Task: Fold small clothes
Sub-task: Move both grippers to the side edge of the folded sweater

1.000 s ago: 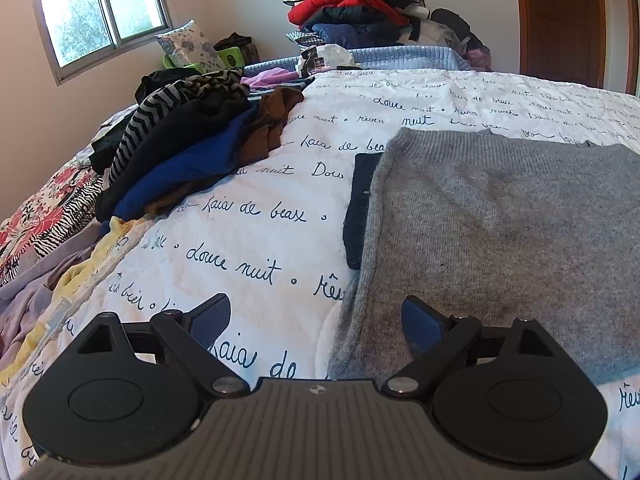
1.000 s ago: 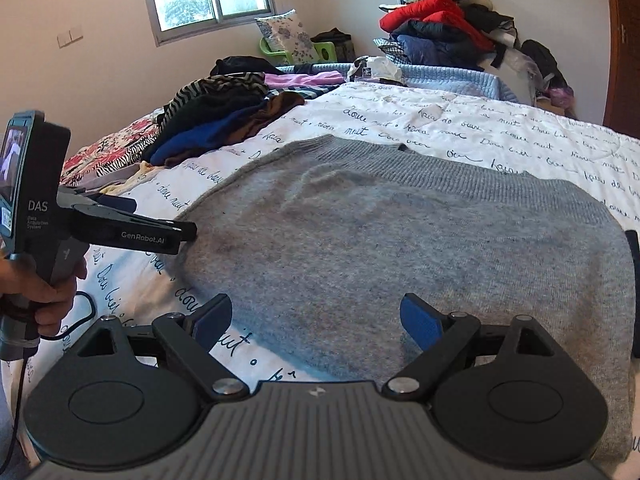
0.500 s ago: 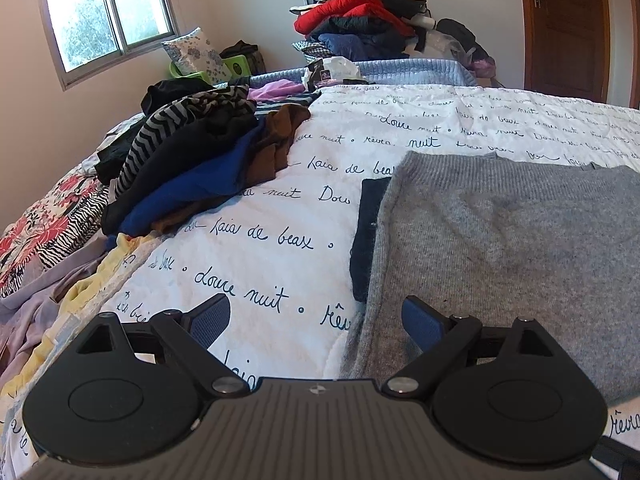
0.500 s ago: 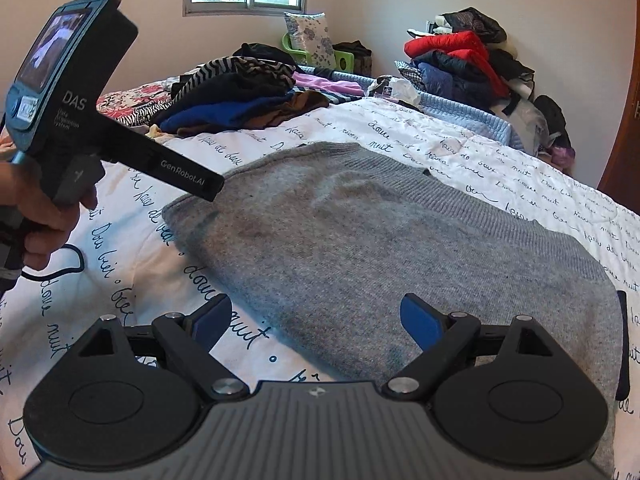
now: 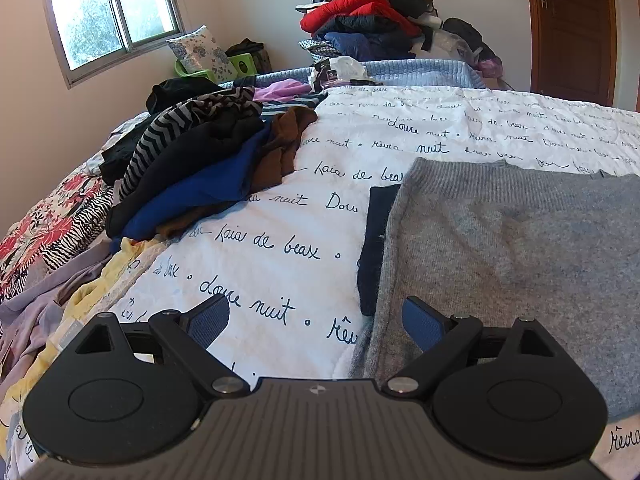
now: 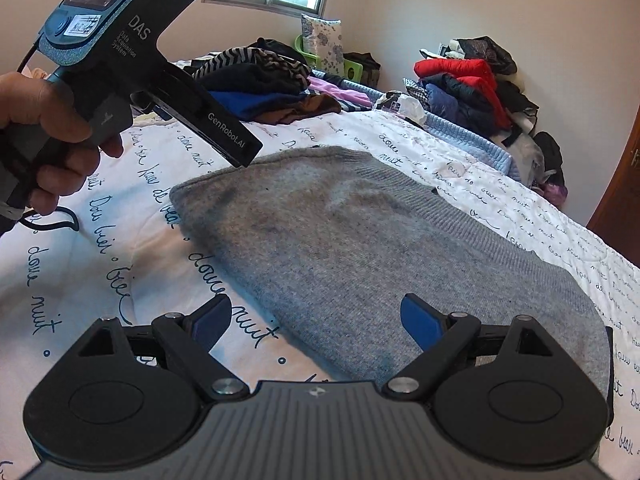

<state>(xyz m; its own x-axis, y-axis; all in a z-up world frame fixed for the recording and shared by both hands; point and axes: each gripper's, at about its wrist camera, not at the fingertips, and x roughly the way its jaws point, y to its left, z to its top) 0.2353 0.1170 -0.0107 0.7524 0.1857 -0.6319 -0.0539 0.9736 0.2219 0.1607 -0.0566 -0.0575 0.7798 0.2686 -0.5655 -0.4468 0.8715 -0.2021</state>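
Note:
A grey knitted sweater [image 5: 516,256] lies folded flat on the white bedspread with script lettering [image 5: 260,248]; it also shows in the right wrist view [image 6: 360,256]. A dark navy garment [image 5: 374,248] sticks out from under its left edge. My left gripper [image 5: 316,322] is open and empty, held above the sweater's near left corner. My right gripper [image 6: 316,320] is open and empty above the sweater's near edge. The left gripper's body [image 6: 132,56] shows in the right wrist view, raised above the sweater's far left corner.
A pile of unfolded clothes [image 5: 200,168], striped, black, blue and brown, lies at the bed's left. A second heap with a red jacket [image 5: 360,8] stands beyond the bed's far end. A wooden door [image 5: 568,28] is at the right, a window [image 5: 108,12] at the left.
Both grippers have lifted up and away from the sweater. In the right wrist view the left gripper rose from bed level to high at the upper left.

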